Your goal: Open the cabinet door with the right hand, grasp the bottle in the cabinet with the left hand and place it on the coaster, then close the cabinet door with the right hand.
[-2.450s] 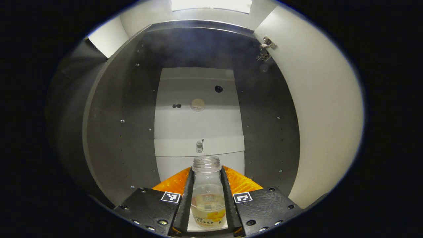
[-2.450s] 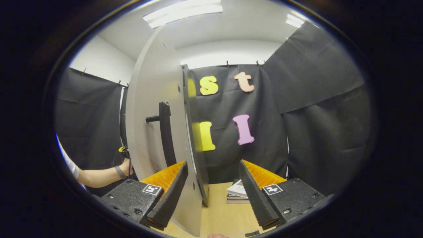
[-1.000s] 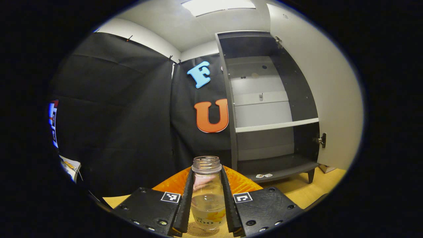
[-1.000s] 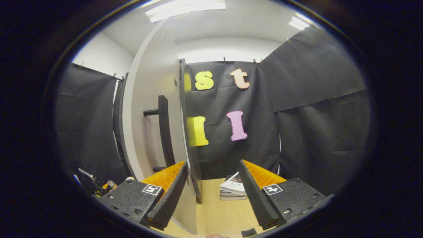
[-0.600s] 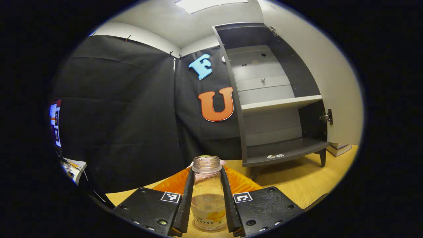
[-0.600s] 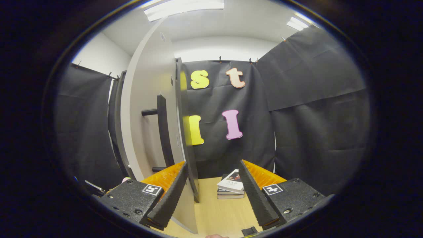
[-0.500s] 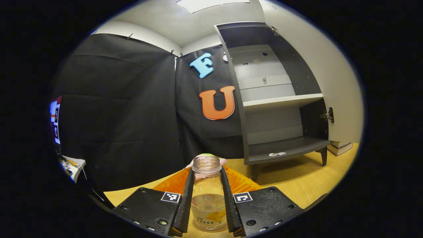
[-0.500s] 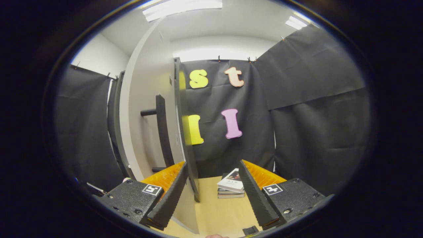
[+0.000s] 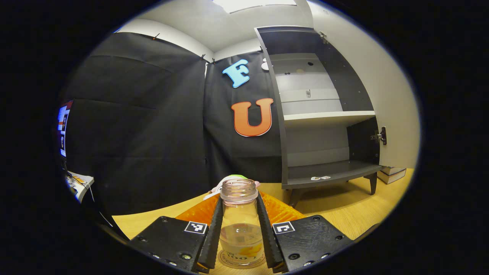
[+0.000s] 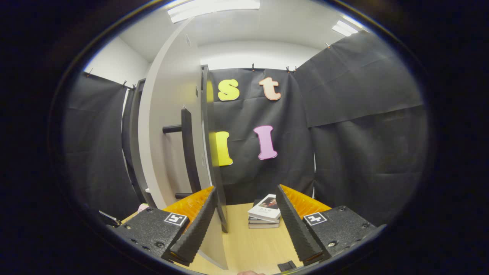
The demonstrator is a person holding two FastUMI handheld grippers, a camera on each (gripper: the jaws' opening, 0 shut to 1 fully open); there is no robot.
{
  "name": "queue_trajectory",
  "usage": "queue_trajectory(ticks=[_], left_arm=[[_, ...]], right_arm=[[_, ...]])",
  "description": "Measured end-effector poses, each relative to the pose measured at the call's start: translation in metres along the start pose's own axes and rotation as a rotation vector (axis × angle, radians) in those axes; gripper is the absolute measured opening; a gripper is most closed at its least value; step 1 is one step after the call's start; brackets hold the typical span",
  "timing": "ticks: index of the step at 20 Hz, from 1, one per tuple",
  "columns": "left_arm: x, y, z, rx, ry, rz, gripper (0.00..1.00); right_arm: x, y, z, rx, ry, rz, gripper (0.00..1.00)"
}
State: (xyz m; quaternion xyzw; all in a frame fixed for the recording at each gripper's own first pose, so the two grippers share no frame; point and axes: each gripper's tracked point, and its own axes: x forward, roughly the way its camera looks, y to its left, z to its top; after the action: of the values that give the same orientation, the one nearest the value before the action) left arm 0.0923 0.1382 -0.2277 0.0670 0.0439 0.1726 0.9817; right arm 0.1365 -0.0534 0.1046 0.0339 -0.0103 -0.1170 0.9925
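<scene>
Left gripper view: we see the left tool [image 9: 240, 244] pinching the bottle [image 9: 240, 225], one finger pressed on each side of the clear glass. The bottle is uncapped, holds a little pale liquid, and stands upright on the round coaster [image 9: 240, 262], which lies on the wooden bench [image 9: 344, 206]. Beyond it the cabinet [image 9: 324, 114] stands with its interior exposed, a pale shelf [image 9: 328, 115] crossing it, and its door [image 9: 389, 107] swung wide to the right. A stack of books [image 9: 391, 173] sits past the cabinet's foot.

In the right gripper view we find the right tool [image 10: 246, 225] spread wide, holding nothing. The door's free edge [image 10: 208, 152] rises just beside its left finger; we cannot tell whether they touch. The dark bar handle [image 10: 188, 149] stands on the door's face, and the books [image 10: 264, 215] lie on the bench ahead
</scene>
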Motion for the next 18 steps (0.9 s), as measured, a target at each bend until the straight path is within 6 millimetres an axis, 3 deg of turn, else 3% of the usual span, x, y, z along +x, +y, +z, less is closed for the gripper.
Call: queue_trajectory(ticks=[1, 2, 3, 4, 5, 7, 9, 15, 16, 18], left_arm=[[0.000, 0.001, 0.001, -0.008, 0.006, -0.005, 0.50], [-0.001, 0.003, 0.002, -0.013, 0.009, -0.009, 0.64], [-0.003, 0.002, 0.004, -0.017, 0.013, -0.018, 0.63], [-0.004, 0.003, 0.005, -0.017, 0.018, -0.023, 0.92], [-0.004, 0.004, 0.007, -0.018, 0.022, -0.027, 0.87], [-0.009, 0.004, 0.012, -0.035, 0.049, -0.037, 0.95], [-0.017, 0.008, 0.026, -0.052, 0.073, -0.045, 0.96], [-0.042, -0.001, 0.099, -0.063, 0.089, -0.154, 0.96], [-0.045, -0.002, 0.110, -0.063, 0.092, -0.161, 1.00], [-0.054, -0.001, 0.133, -0.057, 0.084, -0.166, 0.96]], right_arm=[[0.000, 0.000, 0.000, 0.006, -0.001, 0.002, 0.96], [0.000, 0.000, -0.001, 0.012, -0.001, 0.005, 0.96], [0.001, 0.000, 0.000, 0.016, -0.001, 0.008, 0.96], [0.001, 0.000, -0.001, 0.019, -0.002, 0.010, 0.96], [0.001, 0.000, -0.001, 0.021, -0.003, 0.011, 0.96], [0.001, 0.000, -0.001, 0.019, -0.007, 0.013, 0.96], [0.001, 0.000, 0.000, 0.002, -0.015, 0.012, 0.95], [0.003, 0.001, 0.002, -0.027, -0.013, 0.047, 0.96], [0.003, 0.001, 0.002, -0.034, -0.020, 0.054, 0.95], [0.004, 0.001, 0.004, -0.055, -0.039, 0.071, 0.96]])
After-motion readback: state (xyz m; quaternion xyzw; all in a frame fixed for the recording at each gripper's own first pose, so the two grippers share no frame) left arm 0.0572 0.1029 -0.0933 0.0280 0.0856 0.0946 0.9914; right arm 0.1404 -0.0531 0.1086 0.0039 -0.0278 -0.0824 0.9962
